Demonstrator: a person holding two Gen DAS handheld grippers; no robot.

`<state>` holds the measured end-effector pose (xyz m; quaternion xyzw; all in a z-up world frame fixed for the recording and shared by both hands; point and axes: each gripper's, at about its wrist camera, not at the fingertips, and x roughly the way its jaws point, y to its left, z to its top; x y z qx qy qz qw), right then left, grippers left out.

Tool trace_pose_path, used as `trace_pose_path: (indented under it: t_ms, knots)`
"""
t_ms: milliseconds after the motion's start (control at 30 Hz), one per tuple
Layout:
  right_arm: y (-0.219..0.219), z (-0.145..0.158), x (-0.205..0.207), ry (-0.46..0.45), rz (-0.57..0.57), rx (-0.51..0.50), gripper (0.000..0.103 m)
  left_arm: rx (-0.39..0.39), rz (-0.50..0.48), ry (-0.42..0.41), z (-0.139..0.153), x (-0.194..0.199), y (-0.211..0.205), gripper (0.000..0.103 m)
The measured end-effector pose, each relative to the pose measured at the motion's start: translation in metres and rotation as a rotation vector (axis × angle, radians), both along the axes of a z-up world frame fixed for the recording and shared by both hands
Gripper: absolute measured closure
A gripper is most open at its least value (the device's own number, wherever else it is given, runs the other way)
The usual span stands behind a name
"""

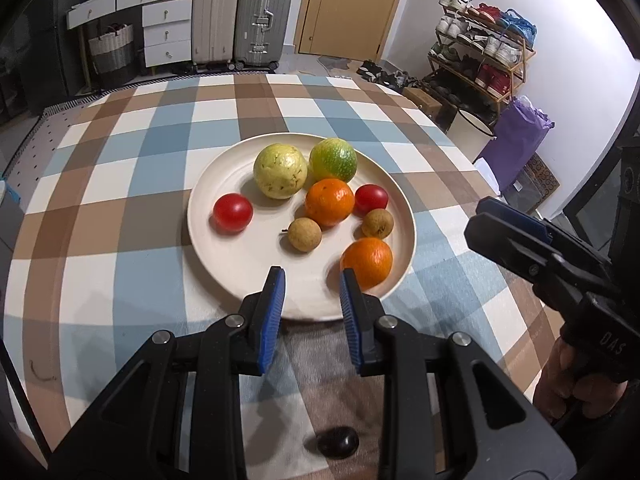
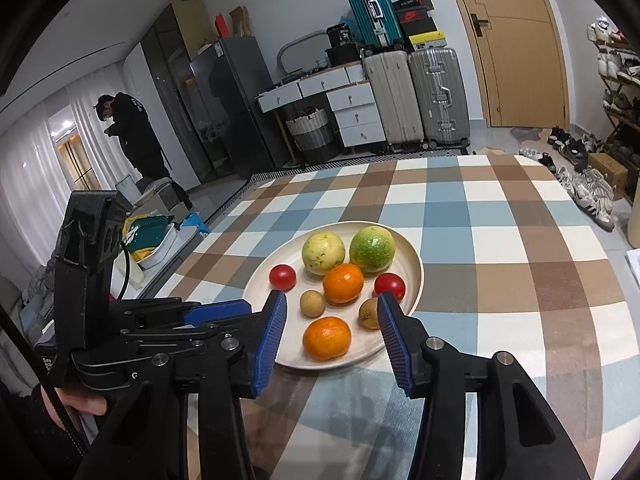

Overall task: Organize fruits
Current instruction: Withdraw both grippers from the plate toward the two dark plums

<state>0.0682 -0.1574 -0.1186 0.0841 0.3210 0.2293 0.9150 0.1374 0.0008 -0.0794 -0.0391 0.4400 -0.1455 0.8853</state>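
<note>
I have both grippers held short of the plate (image 1: 200, 184), which sits on the checked tablecloth (image 1: 120, 184). The left gripper (image 1: 312, 280) has its jaws released and empty, its tips over the plate's near rim. The right gripper (image 2: 332, 312) is likewise spread with nothing between its fingers, framing the near part of the plate.

On the plate: a yellow guava (image 1: 280, 171) and a green citrus (image 1: 333, 160) at the far side, touching or nearly so; one orange (image 1: 330, 202) in the middle; a second orange (image 1: 367, 262) near the right rim; two red tomatoes (image 1: 233, 213), one left, one right behind the middle orange; two small brown longans (image 1: 305, 234).

One dark fruit (image 1: 338, 442) lies off the plate on the cloth, near me, beneath the left gripper. I judge it the remaining piece to gather.

Risks: the fruits are round and the plate rim is shallow, so a nudge from either gripper could roll the near orange off the edge. The dark fruit is partly hidden by the left gripper's frame, so a grasp from there is poorly sighted. The two grippers stand close together and could collide over the plate.

Surroundings: suitcases (image 2: 416, 96), drawers, a shoe rack and a person (image 2: 132, 128) stand well apart from the table; none obstructs.
</note>
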Motion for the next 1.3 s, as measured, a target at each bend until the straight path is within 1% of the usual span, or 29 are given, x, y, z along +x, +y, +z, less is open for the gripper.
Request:
trace_pose_path:
  t_ms: [167, 300, 433, 500, 567, 600, 700, 833, 867, 933, 967, 1033, 1167, 1300]
  knots:
    - [0.004, 0.003, -0.015, -0.018, -0.015, -0.022, 0.047, 0.015, 0.009, -0.023, 0.004, -0.020, 0.004, 0.079]
    - [0.006, 0.008, -0.029, -0.040, -0.017, -0.025, 0.041, 0.017, 0.009, -0.027, 0.005, -0.035, 0.006, 0.075]
    - [0.007, 0.012, -0.042, -0.061, -0.016, -0.028, 0.037, 0.019, 0.014, -0.038, 0.007, -0.048, 0.007, 0.067]
    - [0.008, 0.013, -0.048, -0.071, -0.019, -0.028, 0.035, 0.022, 0.028, -0.048, 0.009, -0.056, 0.009, 0.066]
    - [0.008, 0.015, -0.053, -0.082, -0.022, -0.026, 0.033, 0.023, 0.047, -0.069, 0.013, -0.065, 0.012, 0.062]
    - [0.008, 0.016, -0.056, -0.087, -0.028, -0.028, 0.033, 0.023, 0.050, -0.077, 0.015, -0.068, 0.012, 0.056]
    - [0.007, 0.016, -0.063, -0.093, -0.043, -0.025, 0.028, 0.022, 0.067, -0.096, 0.018, -0.079, 0.015, 0.047]
    - [0.006, 0.016, -0.072, -0.097, -0.048, -0.018, 0.028, 0.021, 0.077, -0.102, 0.020, -0.088, 0.020, 0.045]
    - [0.005, 0.016, -0.074, -0.099, -0.049, -0.015, 0.025, 0.021, 0.082, -0.103, 0.020, -0.090, 0.021, 0.043]
    - [0.005, 0.015, -0.080, -0.104, -0.053, -0.012, 0.022, 0.018, 0.097, -0.108, 0.019, -0.094, 0.023, 0.031]
    - [0.005, 0.015, -0.082, -0.105, -0.053, -0.010, 0.021, 0.013, 0.102, -0.113, 0.019, -0.096, 0.025, 0.029]
    - [0.005, 0.014, -0.085, -0.104, -0.049, -0.008, 0.020, 0.008, 0.110, -0.119, 0.018, -0.101, 0.027, 0.021]
    - [0.007, 0.012, -0.090, -0.100, -0.038, -0.017, 0.017, 0.004, 0.109, -0.099, 0.012, -0.103, 0.028, 0.018]
    - [0.005, 0.012, -0.094, -0.101, -0.037, -0.014, 0.016, 0.007, 0.106, -0.066, 0.000, -0.105, 0.027, 0.010]
